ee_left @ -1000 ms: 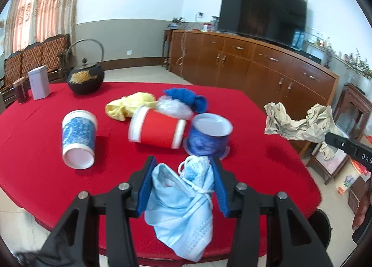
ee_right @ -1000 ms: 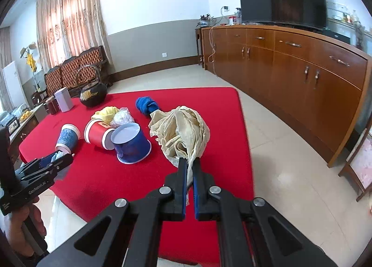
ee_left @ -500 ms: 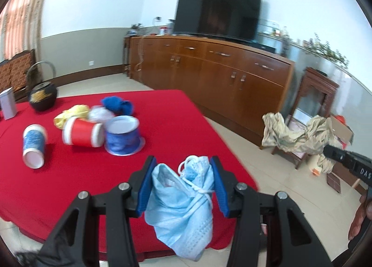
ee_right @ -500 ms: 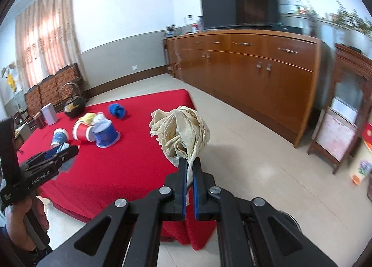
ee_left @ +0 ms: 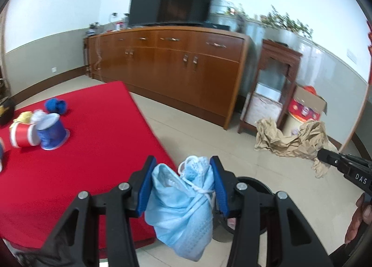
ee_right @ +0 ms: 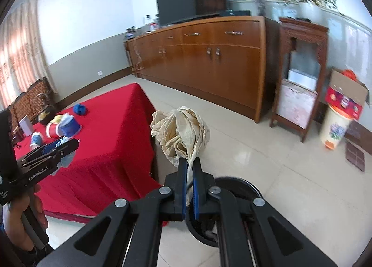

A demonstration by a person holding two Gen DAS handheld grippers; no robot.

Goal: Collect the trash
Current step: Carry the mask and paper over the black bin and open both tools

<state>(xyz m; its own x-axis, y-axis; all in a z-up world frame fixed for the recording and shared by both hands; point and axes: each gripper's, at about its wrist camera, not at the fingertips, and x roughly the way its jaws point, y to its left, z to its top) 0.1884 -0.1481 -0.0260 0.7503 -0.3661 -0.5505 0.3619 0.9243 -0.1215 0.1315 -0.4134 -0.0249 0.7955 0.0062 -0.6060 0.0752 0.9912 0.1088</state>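
Observation:
In the left wrist view my left gripper (ee_left: 182,164) is shut on a bundle of light-blue face masks (ee_left: 183,199), which hangs past the red table's (ee_left: 81,162) corner. Below it shows the rim of a round black bin (ee_left: 255,188) on the floor. My right gripper (ee_right: 190,162) is shut on a crumpled beige paper wad (ee_right: 181,127), with the same bin (ee_right: 239,183) under its fingers. Each view catches the other gripper at its edge: the right one (ee_left: 322,154) with the paper (ee_left: 290,136), the left one (ee_right: 74,145) with the masks (ee_right: 62,141).
On the table lie a red cup (ee_left: 22,135), a blue cup (ee_left: 52,133) and a blue cloth ball (ee_left: 55,105). A long wooden sideboard (ee_right: 209,62) with a TV, a small wooden stand (ee_right: 300,85), a white bucket (ee_right: 334,127) and a cardboard box (ee_right: 346,95) line the wall across tiled floor.
Both grippers have swung right, away from the tabletop and out over the floor, keeping hold of the masks and the paper. The black bin has come into view beneath them.

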